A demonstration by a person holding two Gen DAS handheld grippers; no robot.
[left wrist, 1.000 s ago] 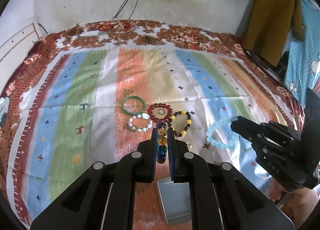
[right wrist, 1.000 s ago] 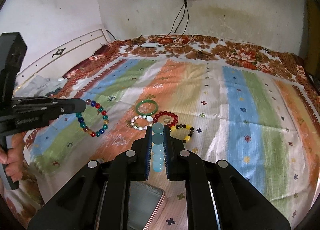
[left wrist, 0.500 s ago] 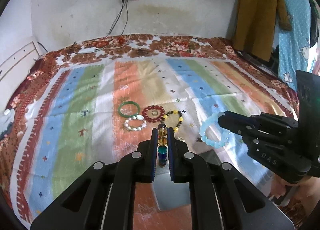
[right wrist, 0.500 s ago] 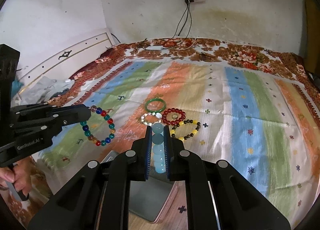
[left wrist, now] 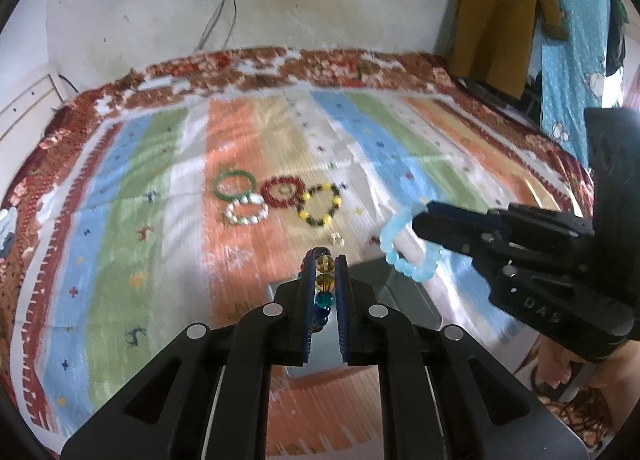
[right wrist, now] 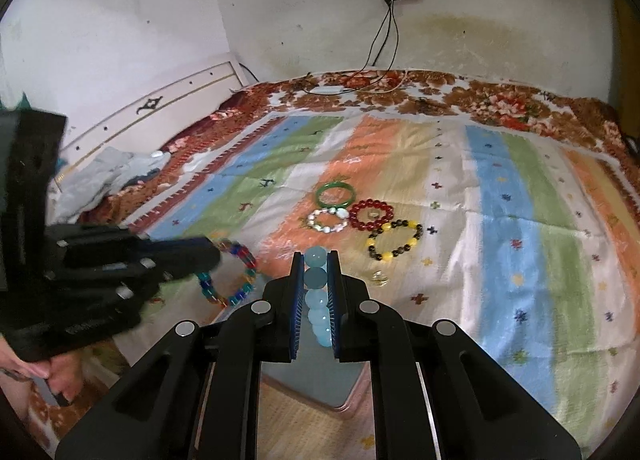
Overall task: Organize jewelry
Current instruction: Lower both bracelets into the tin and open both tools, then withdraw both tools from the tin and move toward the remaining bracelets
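Left wrist view: left tongs (left wrist: 323,260) clamp the multicolour bead bracelet (left wrist: 322,292); right tongs (right wrist: 315,260) pinch the pale blue bracelet (right wrist: 318,304). Both hang above the grey box (right wrist: 312,380) on the bed. Carrying step, I'd say; next, lower and release inside.

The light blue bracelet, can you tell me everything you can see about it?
The light blue bracelet is a ring of round, smooth, milky sky-blue beads that look like glass or stone. The right tool is shut on one side of it, with several beads lined up between its two fingers. The rest of the loop hangs free in the air, above the striped bedspread and the grey box below. Nothing else touches it. It looks whole, with no gaps.
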